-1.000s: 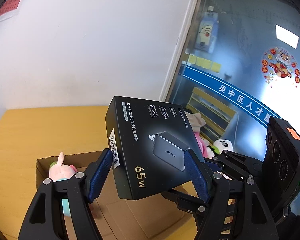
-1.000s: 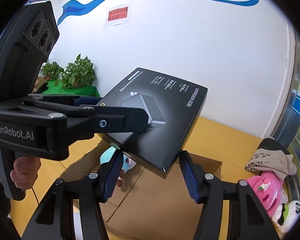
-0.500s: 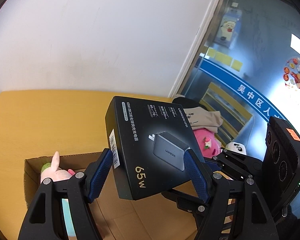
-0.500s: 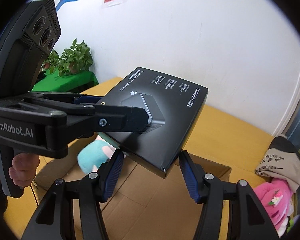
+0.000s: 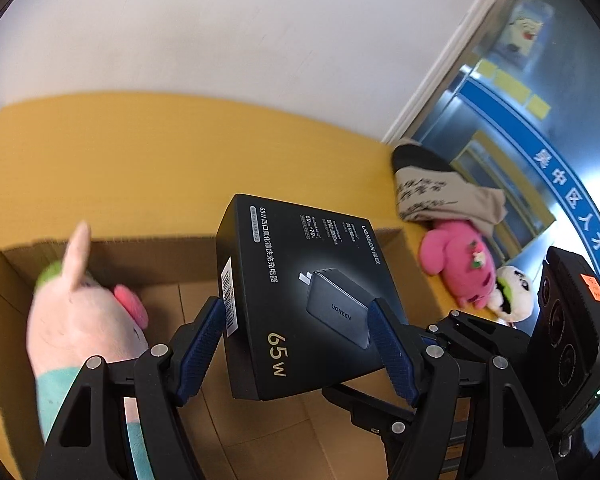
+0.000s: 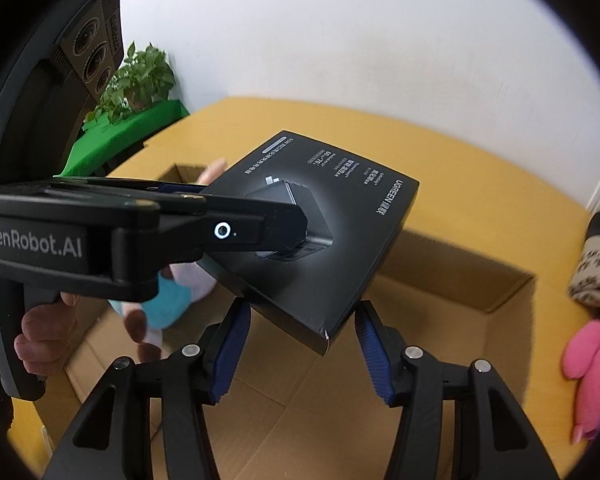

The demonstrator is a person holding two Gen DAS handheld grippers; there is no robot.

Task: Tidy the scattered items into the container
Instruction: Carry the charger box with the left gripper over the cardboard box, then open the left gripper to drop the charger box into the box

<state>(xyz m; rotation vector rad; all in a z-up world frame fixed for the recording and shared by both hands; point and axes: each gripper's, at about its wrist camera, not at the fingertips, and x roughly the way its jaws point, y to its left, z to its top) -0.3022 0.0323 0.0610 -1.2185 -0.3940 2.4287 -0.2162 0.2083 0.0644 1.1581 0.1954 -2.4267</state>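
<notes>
Progress stands part-way. Left gripper (image 5: 296,344) clamps the black charger box (image 5: 304,292) across its short width, both blue pads pressed on its side faces, and holds it tilted above the open carton (image 5: 4,280), which lies directly below and ahead of the fingers. Right gripper (image 6: 302,354) sits beneath the near corner of the same box with its jaws spread; its pads flank the corner, and whether they touch it cannot be told from either view, so it appears to carry nothing. One item is already inside the carton: a pale plush (image 5: 76,320) with a teal body, lying to the left of the left gripper's fingers against the carton's left wall. The charger box is not yet in; it hangs clear of the carton floor, which shows bare cardboard beneath it. Outstanding items lie on the yellow table (image 5: 140,160), outside the carton and to the right of both grippers: a pink plush (image 5: 460,264), a small panda plush (image 5: 514,296) just beside it, and a folded beige cloth (image 5: 440,196) beyond them. Judgement: one item stowed, one in hand over the opening, at least three left. The box must be lowered and released, then the right-hand group collected.
</notes>
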